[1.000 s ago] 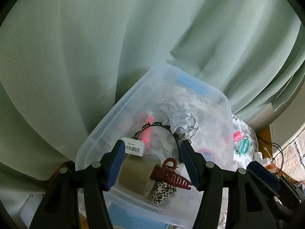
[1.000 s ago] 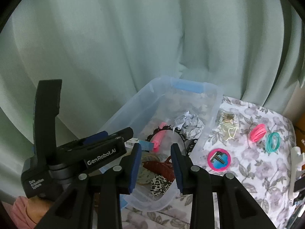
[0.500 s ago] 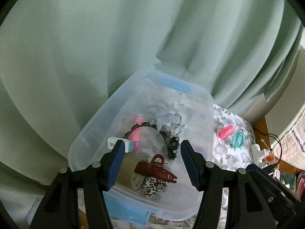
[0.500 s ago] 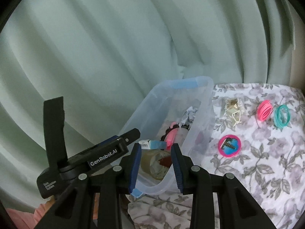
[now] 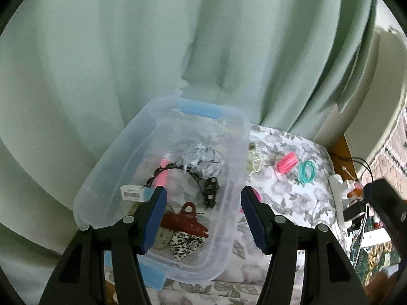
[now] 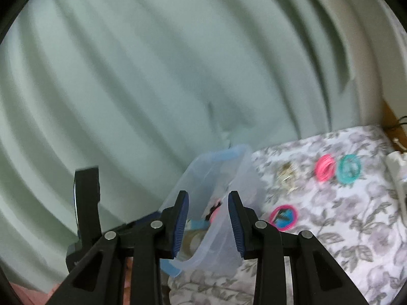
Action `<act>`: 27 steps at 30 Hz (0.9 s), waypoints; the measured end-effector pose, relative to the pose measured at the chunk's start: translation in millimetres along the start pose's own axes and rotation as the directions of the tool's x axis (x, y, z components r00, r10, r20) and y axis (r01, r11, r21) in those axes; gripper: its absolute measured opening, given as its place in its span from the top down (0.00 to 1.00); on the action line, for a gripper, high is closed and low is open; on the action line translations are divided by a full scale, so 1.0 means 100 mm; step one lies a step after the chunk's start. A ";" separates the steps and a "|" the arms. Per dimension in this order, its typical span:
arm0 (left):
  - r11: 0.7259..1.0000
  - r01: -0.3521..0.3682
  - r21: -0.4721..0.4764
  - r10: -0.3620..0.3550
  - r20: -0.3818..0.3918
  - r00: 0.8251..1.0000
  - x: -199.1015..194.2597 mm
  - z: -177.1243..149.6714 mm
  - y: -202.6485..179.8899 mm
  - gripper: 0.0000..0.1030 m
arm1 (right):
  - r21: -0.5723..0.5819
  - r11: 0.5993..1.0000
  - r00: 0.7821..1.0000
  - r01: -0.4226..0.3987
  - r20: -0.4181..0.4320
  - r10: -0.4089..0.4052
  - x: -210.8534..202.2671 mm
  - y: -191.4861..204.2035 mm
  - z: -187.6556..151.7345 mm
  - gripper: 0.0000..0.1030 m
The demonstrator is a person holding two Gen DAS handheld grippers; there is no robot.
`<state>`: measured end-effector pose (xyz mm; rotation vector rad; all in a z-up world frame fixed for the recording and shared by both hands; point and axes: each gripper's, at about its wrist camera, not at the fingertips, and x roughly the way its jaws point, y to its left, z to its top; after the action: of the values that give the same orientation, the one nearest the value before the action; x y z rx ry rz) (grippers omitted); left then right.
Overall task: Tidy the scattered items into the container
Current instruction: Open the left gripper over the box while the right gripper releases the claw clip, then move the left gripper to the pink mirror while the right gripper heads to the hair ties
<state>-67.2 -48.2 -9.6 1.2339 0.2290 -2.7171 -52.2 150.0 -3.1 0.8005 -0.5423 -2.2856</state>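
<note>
**Clear plastic box half filled, both claws empty**

Clear plastic forms the box [image 5: 106, 175], which sits on a flowered cloth [image 5: 287, 195] before a green curtain [image 5: 203, 50]. Inside it, from left to right, lie a white barcode tag [image 5: 131, 193] whose print is too small to read, a pink tube [image 5: 162, 175], a dark red hair claw [image 5: 185, 221], a black headband [image 5: 201, 185] and a crumpled grey scrunchie [image 5: 203, 158]. Out on the cloth, right of the box, rest pale hair clips [image 5: 255, 162], pink hair ties [image 5: 287, 162] and teal hair ties [image 5: 306, 171].

The left gripper [image 5: 203, 218] hangs above the box's near end, its fingers spread wide and holding nothing. The right gripper [image 6: 208, 225] is parted more narrowly, also empty, over the box's near corner. A pink ring [image 6: 283, 217] lies just right of it.
</note>
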 end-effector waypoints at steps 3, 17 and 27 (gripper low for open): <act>1.000 0.001 0.025 -0.001 -0.009 1.000 0.02 -0.01 -0.13 0.40 | 0.038 0.999 0.997 0.035 0.065 -0.037 -0.20 -0.18 0.07 0.66; 0.989 0.014 0.148 -0.006 -0.054 0.999 0.25 -0.12 -0.70 0.40 | 0.196 0.980 0.980 0.038 0.182 -0.074 -0.69 -0.93 0.16 0.65; 0.969 0.038 0.246 -0.018 -0.084 0.996 0.51 -0.26 -1.10 0.40 | 0.247 0.962 0.983 0.117 0.111 -0.148 -0.58 -1.29 0.04 0.66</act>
<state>-103.1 60.9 -56.2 1.4158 -0.0886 -2.7883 -75.9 281.2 -49.1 0.8295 -0.8608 -2.4379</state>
